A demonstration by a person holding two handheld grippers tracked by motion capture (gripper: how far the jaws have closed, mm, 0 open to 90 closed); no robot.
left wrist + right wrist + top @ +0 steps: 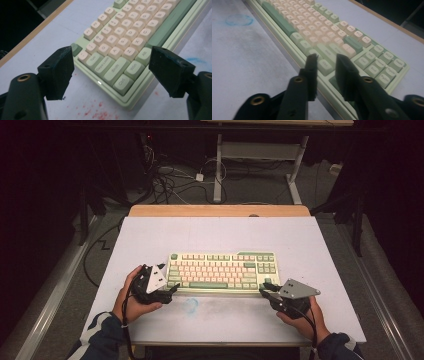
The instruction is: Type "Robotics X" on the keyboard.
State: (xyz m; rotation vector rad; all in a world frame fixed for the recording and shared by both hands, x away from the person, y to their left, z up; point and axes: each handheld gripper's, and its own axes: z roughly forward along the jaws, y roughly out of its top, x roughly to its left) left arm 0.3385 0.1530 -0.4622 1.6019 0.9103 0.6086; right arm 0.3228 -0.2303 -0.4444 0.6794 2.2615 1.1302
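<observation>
Left gripper (172, 289): a hand holds it at the near left corner of the keyboard. In the left gripper view its two black jaws stand wide apart (110, 72). Nothing is between them but the keyboard corner farther on. I cannot tell if the tips touch the keyboard.

Keyboard (222, 271): it lies flat in the middle of the table, long side facing the person. It has a pale green frame, cream keys and some green keys. A long green space bar sits in the near row.

Right gripper (263, 289): a hand holds it at the near right corner of the keyboard. In the right gripper view its jaws are only a little apart (327, 61), with a thin gap. They hold nothing. The tips sit just over the near edge of the keyboard.

Table (150, 235): it has a pale top with a wooden strip at the far edge.

Blue mark (190, 305): a faint blue ring on the table, near the person, between the two grippers.

Red spots (98, 113): small red specks on the table, just beside the keyboard's left corner.

Floor (185, 185): dark cables lie behind the table, well apart from the grippers.
</observation>
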